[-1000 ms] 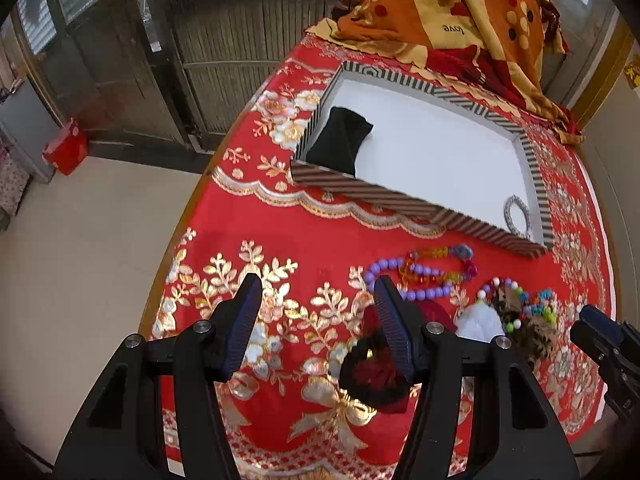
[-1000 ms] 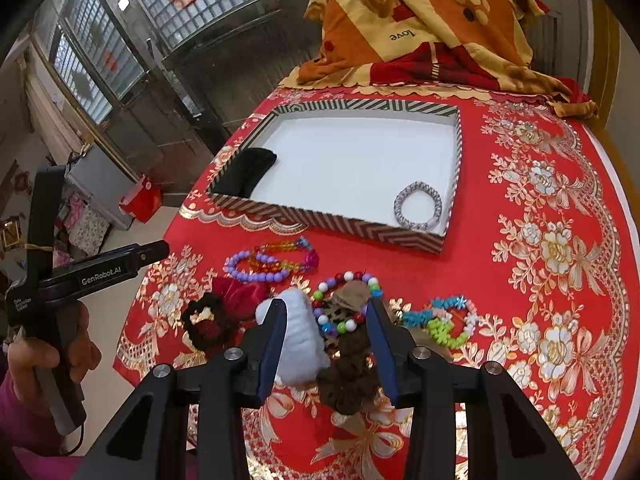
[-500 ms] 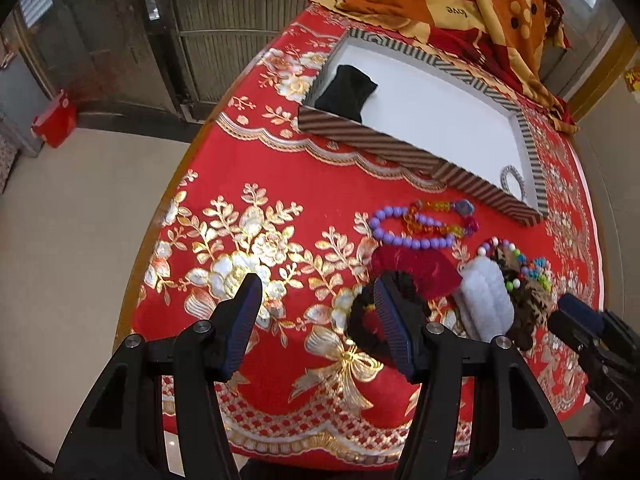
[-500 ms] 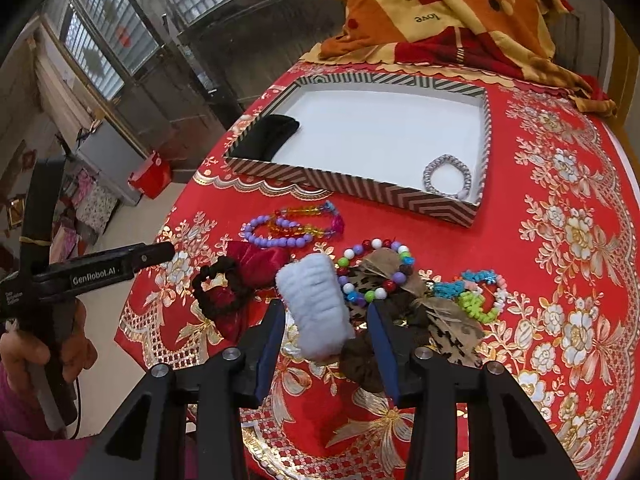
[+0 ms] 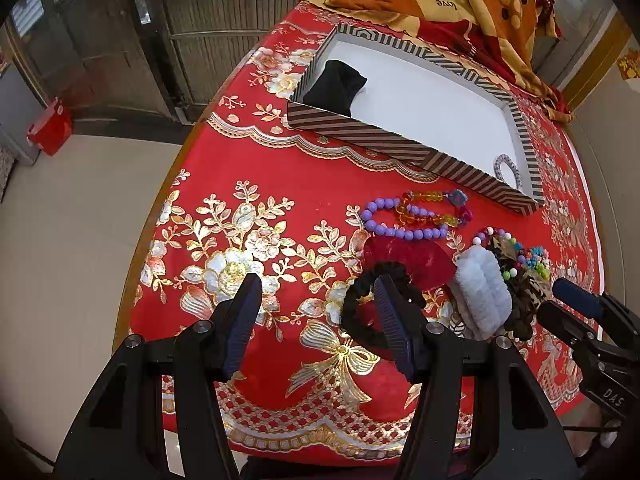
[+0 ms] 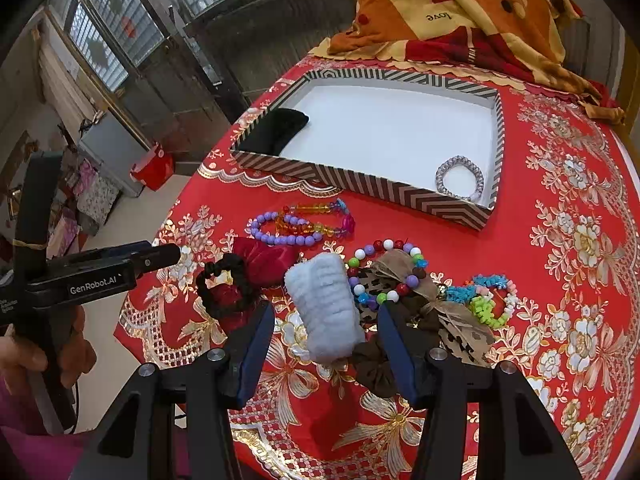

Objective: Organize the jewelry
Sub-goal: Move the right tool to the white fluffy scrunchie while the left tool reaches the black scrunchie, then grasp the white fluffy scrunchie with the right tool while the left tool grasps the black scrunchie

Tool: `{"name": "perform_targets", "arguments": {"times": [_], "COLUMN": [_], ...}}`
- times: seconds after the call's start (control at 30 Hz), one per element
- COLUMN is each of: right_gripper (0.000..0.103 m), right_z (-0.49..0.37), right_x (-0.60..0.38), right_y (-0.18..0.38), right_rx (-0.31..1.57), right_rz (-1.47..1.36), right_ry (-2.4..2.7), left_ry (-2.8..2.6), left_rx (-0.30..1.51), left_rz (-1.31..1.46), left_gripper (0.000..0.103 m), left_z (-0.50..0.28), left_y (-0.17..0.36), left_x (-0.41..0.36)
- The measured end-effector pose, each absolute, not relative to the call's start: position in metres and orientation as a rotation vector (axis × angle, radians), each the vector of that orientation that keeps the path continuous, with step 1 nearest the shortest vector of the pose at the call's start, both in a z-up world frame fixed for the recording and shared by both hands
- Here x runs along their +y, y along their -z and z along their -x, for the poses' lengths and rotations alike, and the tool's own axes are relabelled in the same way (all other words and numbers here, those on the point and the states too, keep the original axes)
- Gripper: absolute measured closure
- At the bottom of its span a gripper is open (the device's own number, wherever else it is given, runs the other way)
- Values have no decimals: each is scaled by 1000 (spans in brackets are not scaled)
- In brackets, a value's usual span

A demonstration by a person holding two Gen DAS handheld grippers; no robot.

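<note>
Left claw (image 5: 316, 292): open, holding nothing.
Right claw (image 6: 326, 320): open around white fluffy band (image 6: 325, 306).
Band: lies pointing toward striped tray (image 6: 360, 184).
Right view only: whole silver bracelet (image 6: 459, 178).

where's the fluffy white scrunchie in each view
Left wrist: the white scrunchie lies lower right, right of the black scrunchie.
Right wrist: it sits low in the centre, between the open right gripper's fingers.
Shared landmark: the striped box beyond it in both.

orange blanket (image 6: 460, 4), red tablecloth (image 5: 280, 176), perhaps a red bin (image 5: 50, 126).
</note>
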State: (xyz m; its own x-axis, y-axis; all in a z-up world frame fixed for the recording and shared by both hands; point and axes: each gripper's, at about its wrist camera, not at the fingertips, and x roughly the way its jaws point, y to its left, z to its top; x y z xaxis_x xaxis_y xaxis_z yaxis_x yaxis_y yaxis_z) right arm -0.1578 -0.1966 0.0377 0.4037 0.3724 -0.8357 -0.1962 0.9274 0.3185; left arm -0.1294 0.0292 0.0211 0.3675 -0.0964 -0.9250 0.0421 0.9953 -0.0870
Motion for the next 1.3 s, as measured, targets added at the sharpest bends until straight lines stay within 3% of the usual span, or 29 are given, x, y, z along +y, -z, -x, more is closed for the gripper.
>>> {"name": "perform_targets", "arguments": {"times": [0.83, 0.93, 0.97, 1.07, 1.17, 1.3], "right_gripper": [51, 61, 62, 68, 77, 78], "right_z": [128, 129, 128, 130, 130, 131], "right_x": [-155, -157, -157, -158, -160, -165], "right_y": [16, 21, 23, 23, 21, 7], "right_rx": [1206, 1200, 1203, 1193, 1185, 1159], "right_rz": [-20, -35, -31, -20, -26, -82], "right_ry": [-404, -389, -383, -382, -385, -410], "left_ry": [184, 198, 202, 208, 219, 245], "left_rx": [1392, 1395, 1395, 1385, 1368, 1334], "left_rz": [215, 232, 230, 204, 151, 126], "left_gripper": [45, 45, 47, 70, 86, 92], "left_z": [120, 117, 116, 116, 116, 116], "left_y": [34, 39, 39, 39, 37, 26], "left_x": [32, 31, 30, 26, 16, 9]}}
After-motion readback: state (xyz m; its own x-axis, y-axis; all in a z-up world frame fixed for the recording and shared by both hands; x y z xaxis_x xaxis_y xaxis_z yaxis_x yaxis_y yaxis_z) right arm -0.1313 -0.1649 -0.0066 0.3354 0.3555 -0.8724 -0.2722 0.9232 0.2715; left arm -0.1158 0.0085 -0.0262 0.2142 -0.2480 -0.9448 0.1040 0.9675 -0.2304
